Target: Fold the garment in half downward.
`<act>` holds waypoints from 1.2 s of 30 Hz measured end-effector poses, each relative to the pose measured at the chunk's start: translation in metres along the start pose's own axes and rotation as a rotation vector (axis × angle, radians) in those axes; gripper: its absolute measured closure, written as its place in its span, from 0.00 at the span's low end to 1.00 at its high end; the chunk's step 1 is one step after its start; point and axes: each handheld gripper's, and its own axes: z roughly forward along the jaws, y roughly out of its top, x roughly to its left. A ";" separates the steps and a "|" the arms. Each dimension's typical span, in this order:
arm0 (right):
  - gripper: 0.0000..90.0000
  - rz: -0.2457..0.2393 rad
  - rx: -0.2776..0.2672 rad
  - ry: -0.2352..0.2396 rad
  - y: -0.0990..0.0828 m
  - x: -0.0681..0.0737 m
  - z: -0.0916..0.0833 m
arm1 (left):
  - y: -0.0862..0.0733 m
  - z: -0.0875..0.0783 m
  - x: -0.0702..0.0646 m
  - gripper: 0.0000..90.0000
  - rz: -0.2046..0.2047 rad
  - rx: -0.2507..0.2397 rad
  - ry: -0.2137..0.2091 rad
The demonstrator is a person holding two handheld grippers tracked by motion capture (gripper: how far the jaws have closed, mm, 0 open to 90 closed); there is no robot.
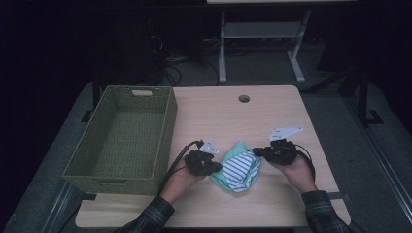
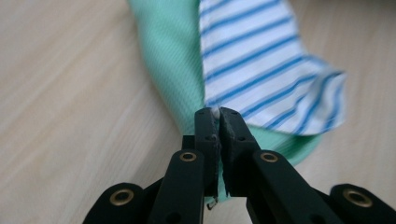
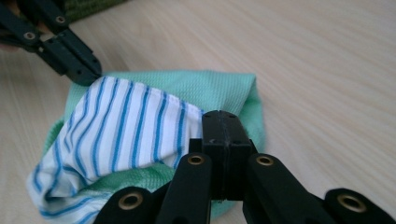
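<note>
No brand mark, label or legible writing is visible on any item. The garment (image 1: 239,167) — mint-green knit fabric with a white, blue-striped panel folded over it — lies bunched on the counter (image 1: 272,111), toward the near edge and just right of the green woven basket (image 1: 124,138), without touching it. The left gripper (image 1: 214,167) meets the garment's left edge; in the left gripper view its jaws are drawn together with a thin white fabric edge pinched between the tips (image 2: 217,122), at the seam where stripe meets green. The right gripper (image 1: 257,152) meets the garment's upper right edge; in the right gripper view its jaws stand fully closed (image 3: 226,126) on the hem of the striped panel, with green fabric below. The same view shows the left gripper (image 3: 86,70) at the far corner of the cloth. Open room — the far half of the counter is bare wood up to the round cable hole (image 1: 244,98), and a bare strip runs along the right edge. The basket stands at the counter's left edge, overhanging it.
</note>
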 end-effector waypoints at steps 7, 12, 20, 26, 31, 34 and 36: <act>1.00 -0.009 0.117 0.003 -0.016 0.000 0.020 | -0.006 0.012 0.004 0.95 0.011 0.090 0.037; 1.00 0.001 0.145 0.010 -0.024 0.000 0.023 | -0.007 0.012 0.006 0.96 0.005 0.083 0.045; 1.00 0.006 0.079 0.019 -0.006 -0.004 0.015 | -0.006 0.012 0.007 0.96 0.009 0.087 0.048; 1.00 -0.010 0.055 0.020 0.022 -0.010 0.035 | -0.006 0.012 0.007 0.96 0.010 0.088 0.050; 1.00 -0.025 0.070 0.025 0.035 -0.011 0.054 | -0.006 0.012 0.008 0.96 0.007 0.090 0.043; 1.00 -0.039 0.117 0.018 0.033 -0.012 0.068 | -0.006 0.012 0.008 0.97 0.003 0.087 0.043; 1.00 -0.033 0.150 0.014 0.028 -0.013 0.074 | -0.006 0.011 0.009 0.97 0.001 0.094 0.037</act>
